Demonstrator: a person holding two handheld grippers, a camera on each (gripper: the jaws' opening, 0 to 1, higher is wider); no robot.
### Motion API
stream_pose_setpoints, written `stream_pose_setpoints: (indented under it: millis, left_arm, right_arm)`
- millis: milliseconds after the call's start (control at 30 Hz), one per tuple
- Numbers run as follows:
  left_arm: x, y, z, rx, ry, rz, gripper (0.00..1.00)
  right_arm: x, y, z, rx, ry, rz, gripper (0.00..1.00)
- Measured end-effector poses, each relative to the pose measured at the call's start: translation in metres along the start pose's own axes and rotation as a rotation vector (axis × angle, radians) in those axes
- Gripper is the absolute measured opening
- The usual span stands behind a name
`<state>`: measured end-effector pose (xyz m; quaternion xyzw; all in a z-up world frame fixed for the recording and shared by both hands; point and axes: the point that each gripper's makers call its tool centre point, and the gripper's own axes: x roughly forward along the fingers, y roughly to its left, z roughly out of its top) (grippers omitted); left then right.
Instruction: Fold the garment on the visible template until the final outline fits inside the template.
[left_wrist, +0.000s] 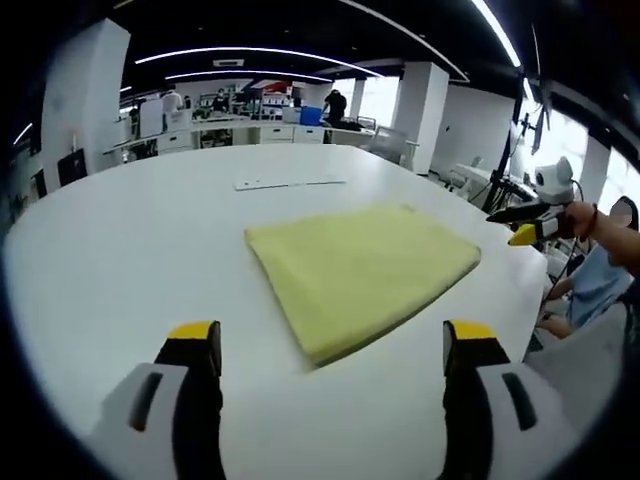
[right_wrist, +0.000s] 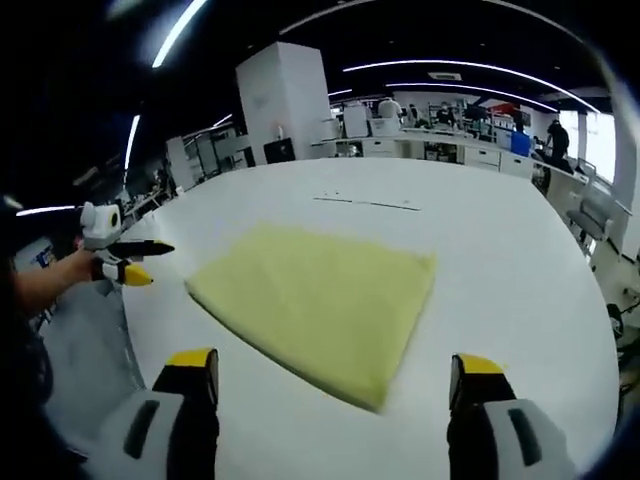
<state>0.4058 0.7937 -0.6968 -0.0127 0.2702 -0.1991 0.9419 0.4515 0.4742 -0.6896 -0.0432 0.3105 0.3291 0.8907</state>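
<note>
The yellow garment (left_wrist: 362, 273) lies folded flat on the white table (left_wrist: 120, 260). No template outline can be made out under it. It sits a little ahead of the left gripper (left_wrist: 332, 345) and the right gripper (right_wrist: 334, 372), touching neither. Both have their jaws wide apart and hold nothing. A thin strip (left_wrist: 290, 183) lies farther back on the table, too small to tell what it is

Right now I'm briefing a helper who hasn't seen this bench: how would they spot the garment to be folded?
Start from the big white table in the open office. Near its middle lies the garment, a pale yellow cloth already folded into a flat, roughly four-sided pad. It is the only coloured, soft thing on the top; the thin pale strip beyond it is flat and nearly table-coloured.
</note>
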Motion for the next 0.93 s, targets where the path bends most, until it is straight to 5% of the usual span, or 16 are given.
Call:
stream_pose_setpoints:
  millis: [267,467,667,933]
  left_arm:
    - [-0.01,-0.005,0.011,-0.06,-0.014,0.011,0.99]
    - [-0.018,-0.005,0.015,-0.021,-0.005,0.033,0.99]
    - [-0.028,0.007,0.015,0.001,-0.011,0.112,0.99]
    - [-0.034,0.012,0.005,0.001,0.028,0.138,0.99]
  right_arm:
    - [-0.01,0.008,0.012,-0.003,-0.04,-0.006,1.0]
    - [-0.016,0.012,0.018,-0.029,-0.042,-0.011,1.0]
    - [-0.017,0.017,0.022,-0.034,-0.039,0.0,1.0]
    - [-0.023,0.014,0.018,-0.075,0.001,-0.033,1.0]
